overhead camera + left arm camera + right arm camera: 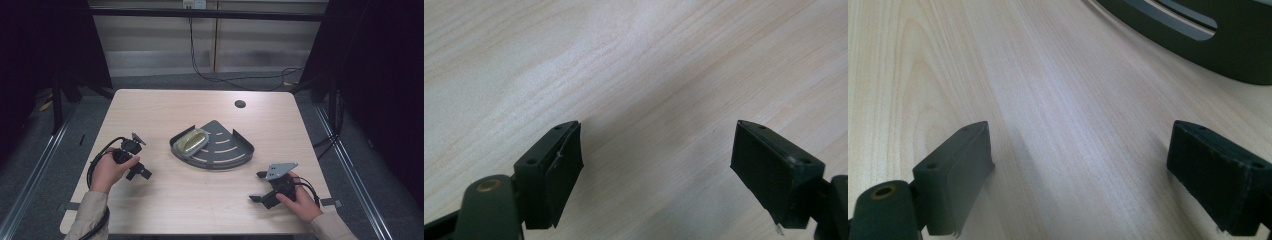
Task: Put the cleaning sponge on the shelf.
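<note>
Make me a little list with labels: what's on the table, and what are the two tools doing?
table: light wood, with a round hole near the far edge
middle thing: dark grey quarter-round tray with slots
in the tray: a yellowish oval thing in a shallow grey dish, at its left part
left tool: jaws open, nothing between them, over bare wood
right tool: jaws open, nothing held, tray edge ahead of it
hands: one on each tool, either side of the tray

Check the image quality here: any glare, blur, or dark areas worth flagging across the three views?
High view: table evenly lit, surroundings very dark, soft overall. Left gripper view: pale glare across the wood, jaws sharp, far tabletop softened. Right gripper view: dark tray at top right out of focus, faint jaw shadows on the wood.
</note>
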